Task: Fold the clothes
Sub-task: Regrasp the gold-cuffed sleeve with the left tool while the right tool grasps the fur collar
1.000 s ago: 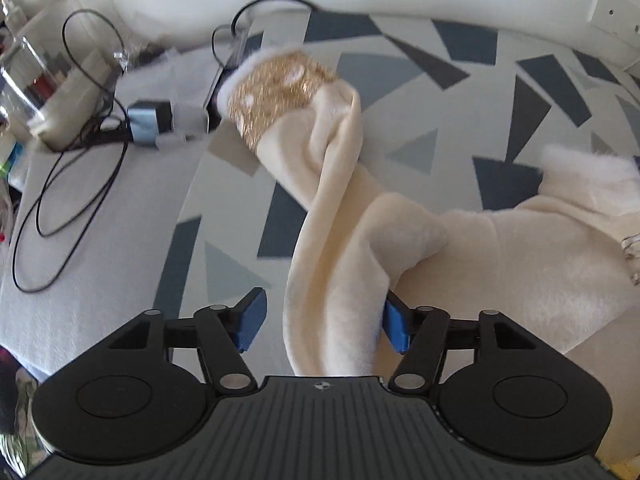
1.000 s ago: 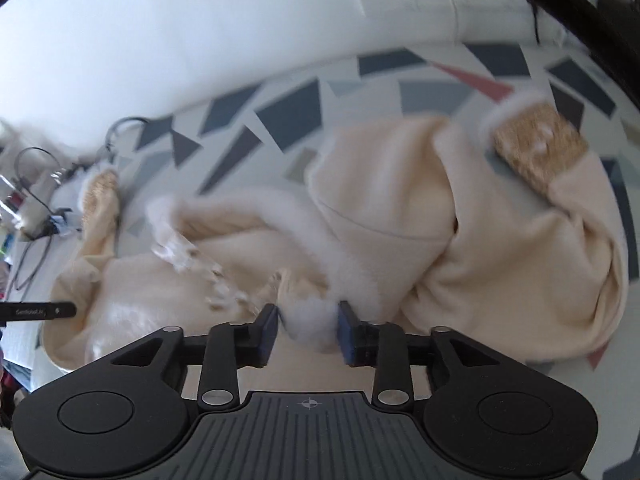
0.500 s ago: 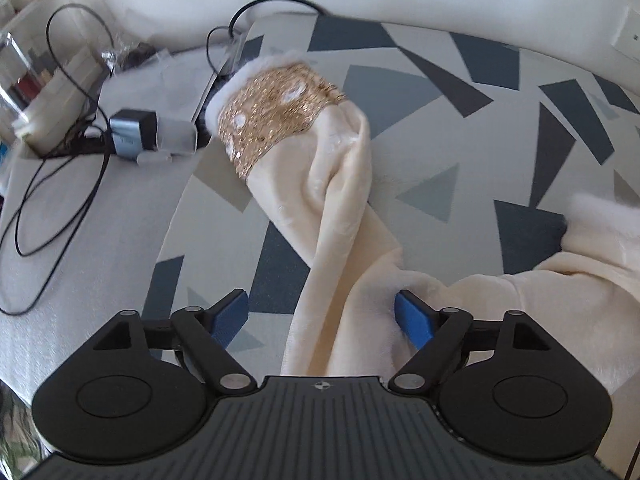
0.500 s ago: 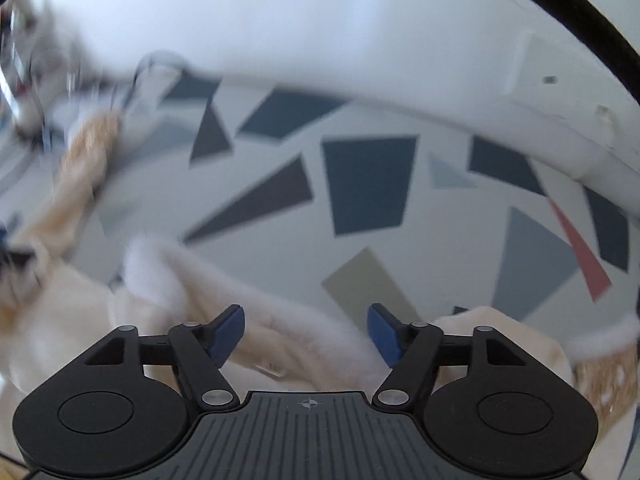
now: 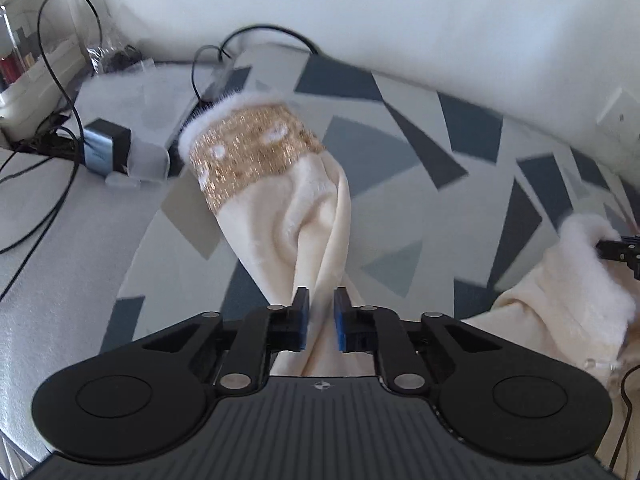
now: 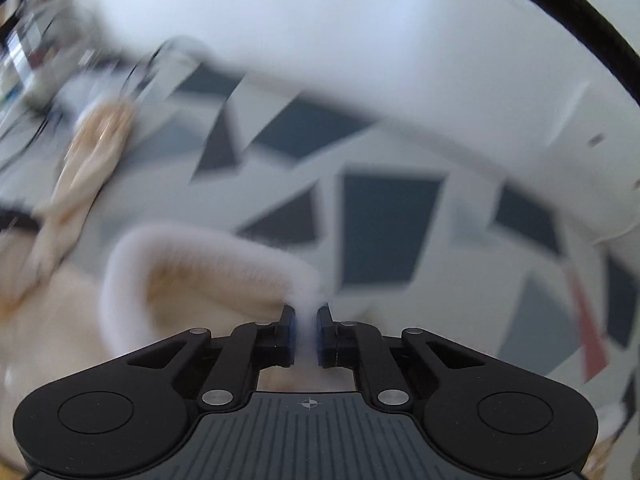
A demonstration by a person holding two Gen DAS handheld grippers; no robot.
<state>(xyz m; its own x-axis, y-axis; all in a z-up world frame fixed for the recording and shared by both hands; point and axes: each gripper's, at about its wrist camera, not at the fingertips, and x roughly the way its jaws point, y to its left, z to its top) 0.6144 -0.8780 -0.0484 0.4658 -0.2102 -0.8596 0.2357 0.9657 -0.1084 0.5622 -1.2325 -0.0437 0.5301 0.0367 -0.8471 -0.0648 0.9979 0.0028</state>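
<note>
On a surface covered in a grey, navy and white geometric-patterned sheet (image 5: 400, 152), we see both hand-held grippers clamped on a cream plush garment (image 5: 552, 312). Starting at the left of the left wrist view, a clear plastic storage box (image 5: 28, 80) sits at the far edge with items inside that we cannot make out. Black cables (image 5: 56, 80) loop past it toward a small grey charger block (image 5: 106, 146), which lies just beside the sleeve's cuff.

The left gripper (image 5: 321, 314) has its blue-padded fingers (image 5: 302, 316) drawn nearly together, pinching a bunched fold of the garment's sleeve (image 5: 304, 232). The sleeve's long axis runs from the fingers away and to the left, ending in a gold sequined cuff (image 5: 252, 152) edged with white fur, the cuff pointing toward the cables. The rest of the garment is heaped at the right of that view, where a dark part of the right gripper (image 5: 620, 250) meets its white fur trim (image 5: 592, 264).

In the heavily blurred right wrist view, we see the right gripper (image 6: 306, 330) with its fingers (image 6: 288, 332) closed on a strip of that fur trim (image 6: 192, 252), which arcs away to the left over the cream body (image 6: 52, 320). The sleeve and cuff (image 6: 104, 128) show as a smear at far left. A white wall (image 6: 360, 40) backs the scene.
</note>
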